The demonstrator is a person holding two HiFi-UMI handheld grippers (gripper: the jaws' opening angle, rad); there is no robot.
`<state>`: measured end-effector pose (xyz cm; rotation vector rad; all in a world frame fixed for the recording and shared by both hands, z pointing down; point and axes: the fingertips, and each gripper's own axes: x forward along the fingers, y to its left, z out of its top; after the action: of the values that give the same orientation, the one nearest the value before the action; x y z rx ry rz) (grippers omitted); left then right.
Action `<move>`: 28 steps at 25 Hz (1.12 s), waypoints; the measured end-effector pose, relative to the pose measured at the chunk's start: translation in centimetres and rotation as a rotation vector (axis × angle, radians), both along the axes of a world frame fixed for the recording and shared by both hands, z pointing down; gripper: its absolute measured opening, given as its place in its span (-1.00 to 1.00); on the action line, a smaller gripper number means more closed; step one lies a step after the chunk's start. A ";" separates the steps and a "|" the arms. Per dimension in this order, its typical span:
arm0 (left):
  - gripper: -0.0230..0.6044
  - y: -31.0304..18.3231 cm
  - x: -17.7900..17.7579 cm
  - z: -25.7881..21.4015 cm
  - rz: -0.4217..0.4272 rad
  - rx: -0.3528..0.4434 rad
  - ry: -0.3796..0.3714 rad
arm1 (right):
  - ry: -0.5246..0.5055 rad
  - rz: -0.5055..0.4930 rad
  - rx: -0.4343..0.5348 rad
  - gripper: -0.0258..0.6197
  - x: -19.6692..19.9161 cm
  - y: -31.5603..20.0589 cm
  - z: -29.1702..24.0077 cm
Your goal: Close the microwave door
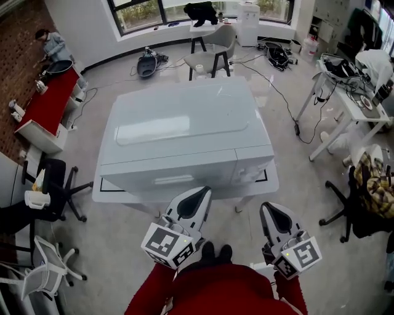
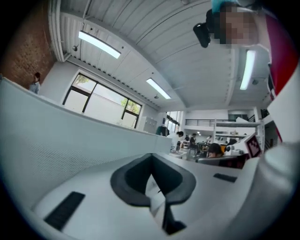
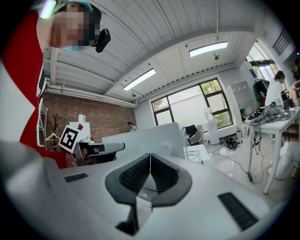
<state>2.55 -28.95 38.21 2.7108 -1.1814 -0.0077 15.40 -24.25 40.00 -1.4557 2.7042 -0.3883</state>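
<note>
The white tabletop (image 1: 272, 179) carried the microwave (image 1: 184, 123), which filled most of it. Its door (image 1: 166, 177) faced the person and seemed to lie flush with the microwave's front. The left tongs (image 1: 196, 198) hung just before that front, pinched together on nothing. The right tongs (image 1: 275, 216), likewise closed and empty, sat further back from the microwave. If the latch had not caught, the door might swing out, and a harder nudge could skid the microwave backward.

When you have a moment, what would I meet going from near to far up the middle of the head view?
The person's shoes → white microwave → grey chair → window.
</note>
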 end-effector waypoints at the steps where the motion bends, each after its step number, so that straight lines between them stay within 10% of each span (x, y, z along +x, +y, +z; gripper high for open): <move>1: -0.90 0.5 0.2 -0.3 0.032 0.014 -0.007 | -0.012 -0.006 0.012 -0.88 -0.1 0.0 -0.4; 28: -0.90 3.6 0.6 1.6 0.136 -0.031 -0.033 | 0.072 -0.048 0.112 -0.89 -2.6 0.2 -1.5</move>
<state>3.18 -25.39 39.85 2.7682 -0.9943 0.0741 12.77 -24.06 38.46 -1.4046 2.7701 -0.1860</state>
